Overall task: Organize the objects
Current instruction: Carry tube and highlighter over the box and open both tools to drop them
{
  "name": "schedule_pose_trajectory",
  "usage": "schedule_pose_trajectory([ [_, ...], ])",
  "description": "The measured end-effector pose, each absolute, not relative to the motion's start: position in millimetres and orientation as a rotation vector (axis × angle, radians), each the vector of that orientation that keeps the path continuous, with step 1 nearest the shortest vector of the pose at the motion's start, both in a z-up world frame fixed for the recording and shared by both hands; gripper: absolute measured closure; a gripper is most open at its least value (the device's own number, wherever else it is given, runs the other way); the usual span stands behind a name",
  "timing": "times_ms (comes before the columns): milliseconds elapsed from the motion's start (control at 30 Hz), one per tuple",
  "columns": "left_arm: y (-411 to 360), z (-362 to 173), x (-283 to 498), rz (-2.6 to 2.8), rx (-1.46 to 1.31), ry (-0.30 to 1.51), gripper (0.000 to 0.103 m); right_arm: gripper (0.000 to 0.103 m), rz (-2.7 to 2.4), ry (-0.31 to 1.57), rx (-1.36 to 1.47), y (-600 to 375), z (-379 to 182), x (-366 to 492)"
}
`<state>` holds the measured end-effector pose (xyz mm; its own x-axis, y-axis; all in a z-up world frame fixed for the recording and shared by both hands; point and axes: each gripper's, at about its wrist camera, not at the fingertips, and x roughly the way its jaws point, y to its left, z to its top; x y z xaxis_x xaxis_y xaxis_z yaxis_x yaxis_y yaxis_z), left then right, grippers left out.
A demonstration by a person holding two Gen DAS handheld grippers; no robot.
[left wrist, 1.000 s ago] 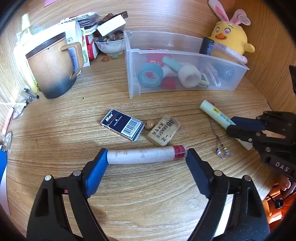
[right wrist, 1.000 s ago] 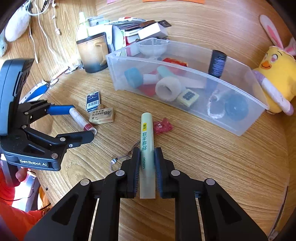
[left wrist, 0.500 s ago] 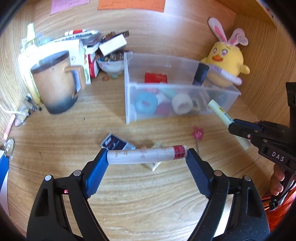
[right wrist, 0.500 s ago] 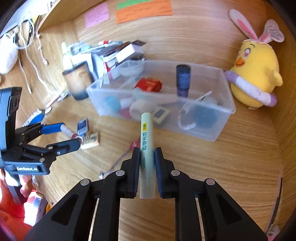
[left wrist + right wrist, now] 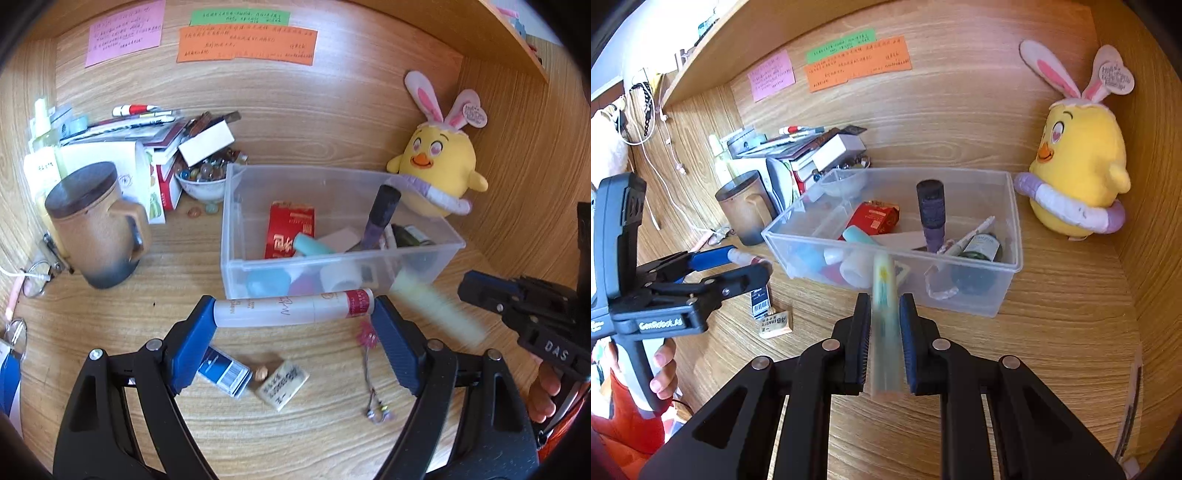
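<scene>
Left wrist view: I see a wood-grain bench [image 5: 295,435] closed in by matching wooden back and side walls, with pink, green and orange notes [image 5: 246,45] stuck at upper centre of the frame. A clear plastic bin [image 5: 236,206] sits mid-frame, already holding small items. A brown mug [image 5: 94,230] stands to its left, a yellow chick plush [image 5: 437,162] to its upper right. My left gripper [image 5: 293,314] has its jaws spread wide, clamping a white tube with a red end [image 5: 291,308] end to end, crosswise, in front of the bin's near wall. Right wrist view: my right gripper [image 5: 884,343] has its jaws nearly closed on a pale green stick [image 5: 884,317], blurred, pointing toward the bin.
</scene>
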<state>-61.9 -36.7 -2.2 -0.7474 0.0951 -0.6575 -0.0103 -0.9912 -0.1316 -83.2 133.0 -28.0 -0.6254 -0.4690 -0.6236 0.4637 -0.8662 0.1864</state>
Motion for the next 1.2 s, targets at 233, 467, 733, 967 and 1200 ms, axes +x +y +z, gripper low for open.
schedule_pose_trajectory([
  [233, -35, 9, -74, 2.868, -1.054, -0.193, 0.019, 0.089, -2.463, -0.019, 0.92, 139, -22, -82],
  [467, -35, 14, -96, 2.867, -1.078, -0.176, 0.019, 0.081, -2.409, 0.084, 1.08, 122, -54, -99],
  [733, -38, 10, -113, 2.841, -1.123, -0.195, 0.019, 0.083, -2.353, 0.252, 1.217, 100, -94, -109],
  [967, -40, 6, -136, 2.815, -1.183, -0.206, 0.019, 0.089, -2.354, 0.287, 1.165, 96, -94, -89],
  [1200, -35, -3, -155, 2.809, -1.237, -0.167, 0.019, 0.089, -2.4, 0.176, 1.05, 115, -63, -76],
])
